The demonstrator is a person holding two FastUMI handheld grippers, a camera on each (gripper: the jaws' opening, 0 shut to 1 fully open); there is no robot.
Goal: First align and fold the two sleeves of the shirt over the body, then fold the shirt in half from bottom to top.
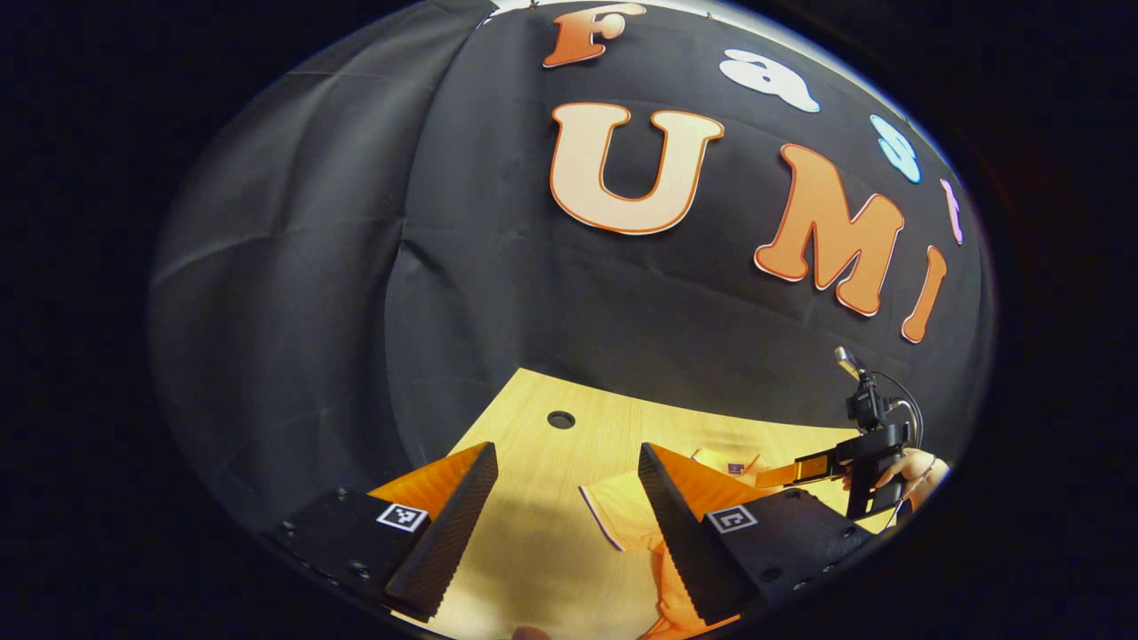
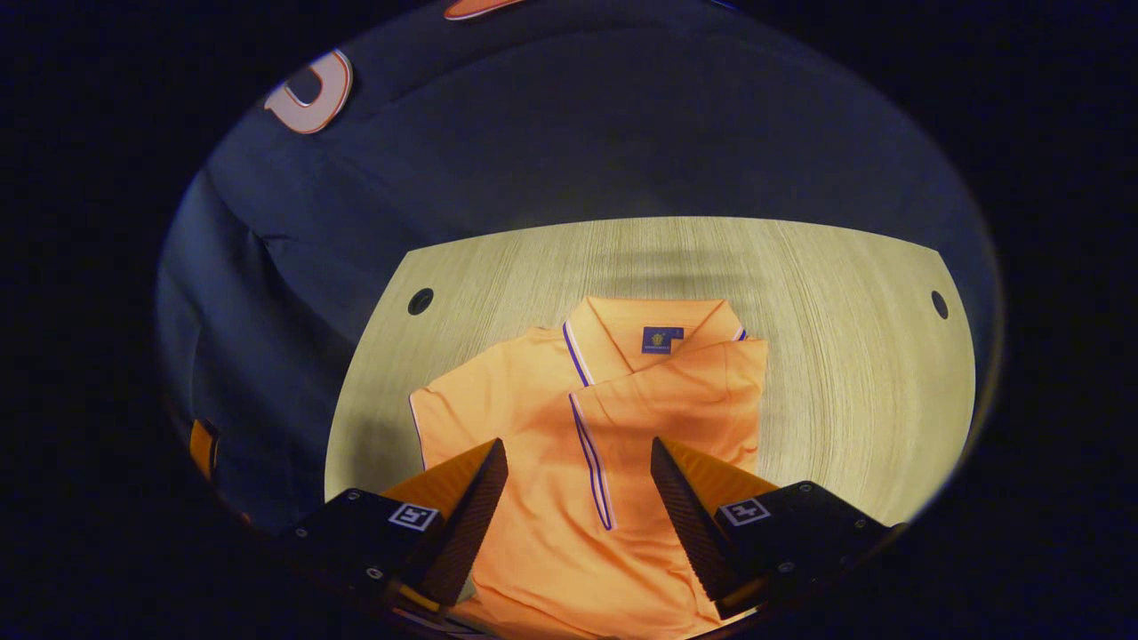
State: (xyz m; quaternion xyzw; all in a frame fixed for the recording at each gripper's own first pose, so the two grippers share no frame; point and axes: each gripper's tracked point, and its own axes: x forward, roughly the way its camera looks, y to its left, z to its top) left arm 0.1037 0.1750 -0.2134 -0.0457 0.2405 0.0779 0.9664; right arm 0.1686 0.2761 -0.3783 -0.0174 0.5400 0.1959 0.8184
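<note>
Shirt [image 2: 569, 418] collar toward 12, long axis 12–6, on worktop [image 2: 845, 356].
Both hand-held grippers, left [image 1: 560, 516] and right [image 2: 578, 507], fingers apart, empty.

One orange shirt [image 2: 551, 418] lies on one wooden bench [image 2: 845, 373]. Two round holes, one [image 2: 420, 301] at the left and one [image 2: 940, 305] at the right, pierce the bench. Two grippers, left gripper [image 1: 566, 507] and right gripper [image 2: 578, 498]

Orange shirt [image 2: 533, 418] with purple-and-white trim and navy label, on pale wood-grain table [image 2: 845, 356].
</note>
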